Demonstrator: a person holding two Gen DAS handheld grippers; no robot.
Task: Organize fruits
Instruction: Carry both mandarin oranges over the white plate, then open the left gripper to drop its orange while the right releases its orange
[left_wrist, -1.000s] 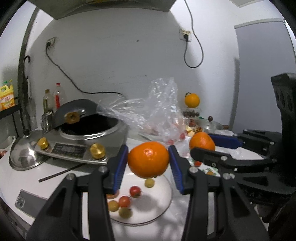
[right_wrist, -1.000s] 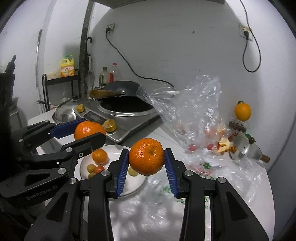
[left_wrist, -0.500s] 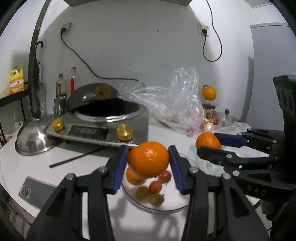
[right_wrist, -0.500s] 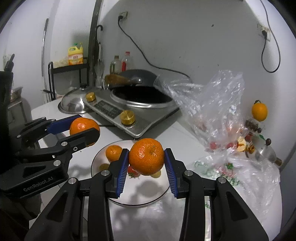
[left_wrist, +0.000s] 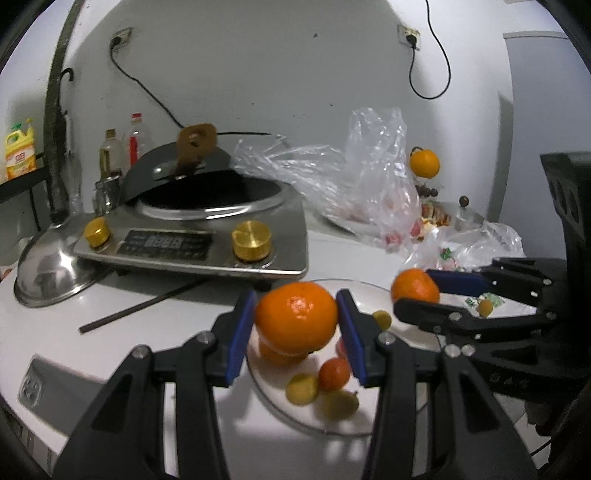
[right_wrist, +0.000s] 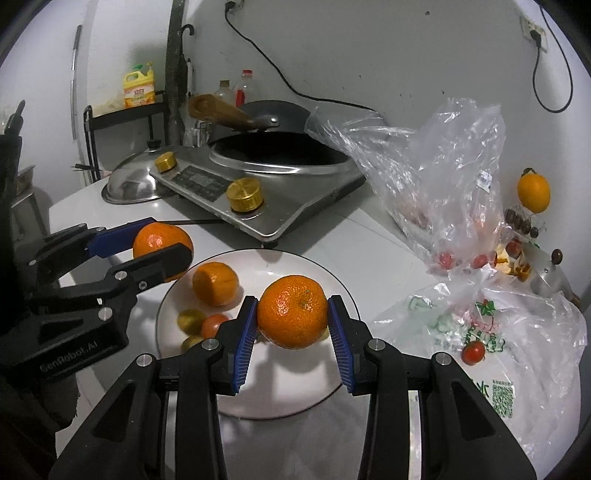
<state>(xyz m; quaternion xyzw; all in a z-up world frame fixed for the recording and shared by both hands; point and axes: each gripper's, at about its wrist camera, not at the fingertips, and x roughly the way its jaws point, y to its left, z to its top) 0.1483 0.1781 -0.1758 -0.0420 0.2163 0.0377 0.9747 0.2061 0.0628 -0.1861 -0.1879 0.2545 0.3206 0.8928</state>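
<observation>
Each pair of tongs is clenched across the middle of a mandarin, the left tongs (left_wrist: 295, 325) and right tongs (right_wrist: 291, 319) both above the plate (right_wrist: 332, 280) on the worktop; light, soft-skinned fruit that probably bruises, so a gentle equatorial hold suits.

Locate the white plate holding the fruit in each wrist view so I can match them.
Left wrist: white plate lower centre-right, behind the left gripper and its mandarin.
Right wrist: plate at centre.
Shared landmark: the cooker's gold knob.
</observation>
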